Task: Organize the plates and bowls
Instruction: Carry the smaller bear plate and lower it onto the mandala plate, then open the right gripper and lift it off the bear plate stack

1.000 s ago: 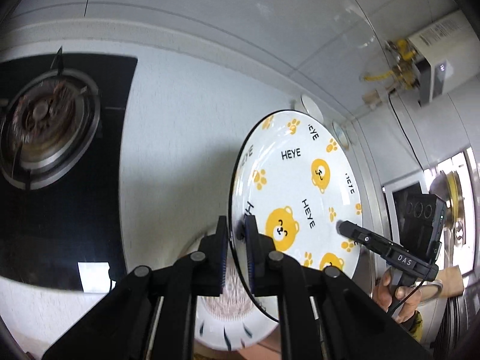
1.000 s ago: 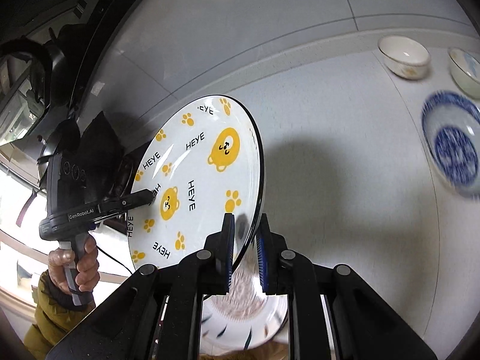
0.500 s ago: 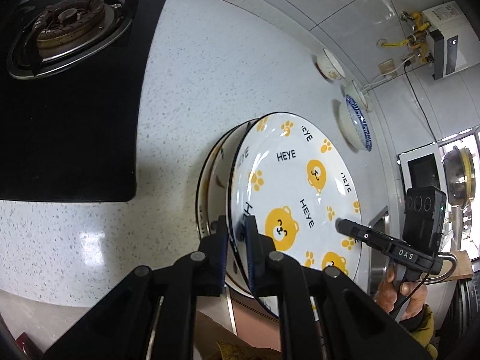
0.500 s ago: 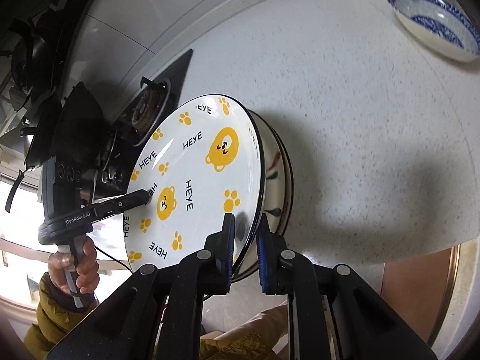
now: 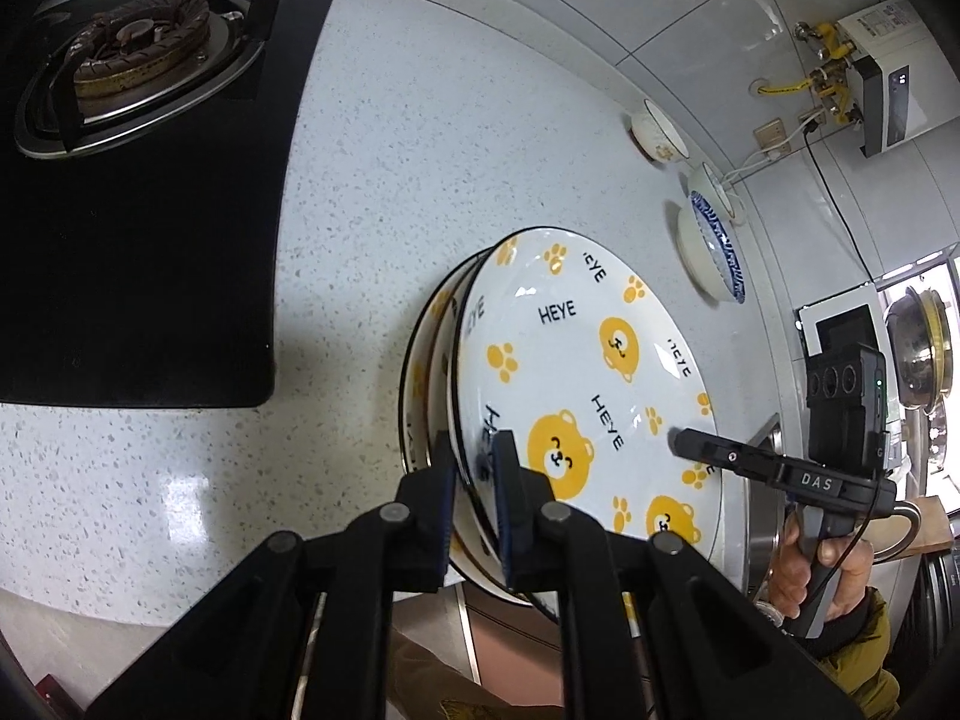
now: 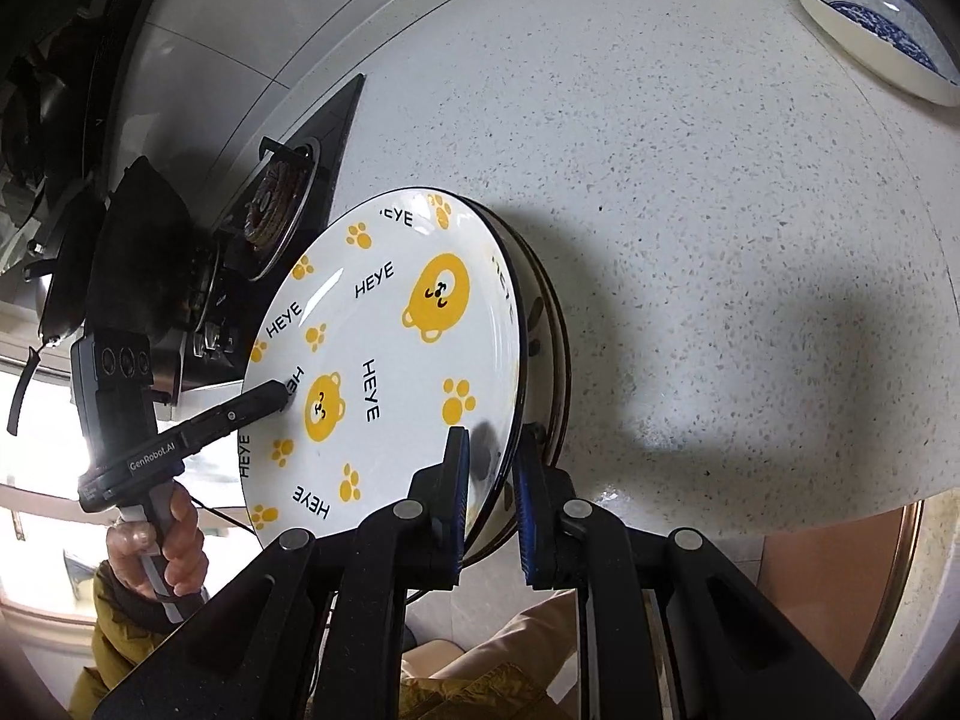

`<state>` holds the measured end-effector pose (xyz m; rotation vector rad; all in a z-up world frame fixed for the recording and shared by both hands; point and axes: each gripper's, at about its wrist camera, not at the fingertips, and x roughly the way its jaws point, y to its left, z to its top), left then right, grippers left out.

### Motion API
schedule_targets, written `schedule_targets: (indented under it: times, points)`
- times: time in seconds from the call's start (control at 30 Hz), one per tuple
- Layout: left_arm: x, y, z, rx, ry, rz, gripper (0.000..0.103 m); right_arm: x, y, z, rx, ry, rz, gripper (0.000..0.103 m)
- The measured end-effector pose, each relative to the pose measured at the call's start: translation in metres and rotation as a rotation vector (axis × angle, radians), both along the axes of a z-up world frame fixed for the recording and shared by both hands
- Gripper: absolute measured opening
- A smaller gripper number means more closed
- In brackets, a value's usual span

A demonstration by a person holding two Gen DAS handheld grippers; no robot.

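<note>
Lowered since half a second ago, the bear plate (image 5: 591, 372) now lies close over the stacked plates (image 5: 429, 360) near the front edge of the speckled countertop (image 5: 372, 180); whether it already touches them cannot be told. Left gripper (image 5: 474, 480): fingers clamped on the plate's rim, one pad above and one below, at the side nearest the gas stove (image 5: 132, 60). Right gripper (image 6: 489, 480): fingers straddle the opposite rim of the same plate (image 6: 390, 360), one pad against the printed face; the other stands beside the stack's edge (image 6: 549, 324), and contact there cannot be confirmed. In the left wrist view the right gripper's upper finger (image 5: 720, 453) reaches onto the plate's face, with the person's right hand (image 5: 822, 564) on its handle; in the right wrist view the left gripper's finger (image 6: 240, 411) does likewise, held by the left hand (image 6: 162, 546).

Relative to the stack: the stove's burner lies well apart on the left gripper's side, set in a black glass panel (image 5: 138, 276). A blue-patterned bowl (image 5: 714, 258) stands well apart on the far right of the counter, with a second bowl (image 5: 711, 189) and a small white bowl (image 5: 657, 135) beyond it toward the tiled wall (image 5: 600, 0). The blue-patterned bowl (image 6: 870, 18) also appears at the upper right of the right wrist view.
</note>
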<state>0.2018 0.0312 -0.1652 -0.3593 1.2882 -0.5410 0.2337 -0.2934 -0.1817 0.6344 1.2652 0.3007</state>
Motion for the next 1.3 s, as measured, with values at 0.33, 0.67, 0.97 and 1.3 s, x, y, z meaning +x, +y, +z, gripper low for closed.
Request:
schedule_targets:
  times: [0.33,0.67,0.97,1.3]
  points:
    - [0.003,-0.009,0.004,0.038,0.009,-0.034,0.015,0.000,-0.004,0.003,0.009,0.004,-0.018,0.016]
    - [0.002,-0.014,0.009,0.102,0.000,-0.073,0.014,-0.006,-0.009,0.012,-0.012,-0.025,-0.036,0.024]
    - [-0.003,-0.015,0.009,0.202,-0.023,-0.101,0.017,-0.013,-0.001,0.014,-0.005,-0.045,-0.035,0.025]
    - [-0.006,-0.022,0.007,0.233,-0.061,-0.112,0.020,-0.032,-0.016,0.029,-0.007,-0.075,-0.094,0.026]
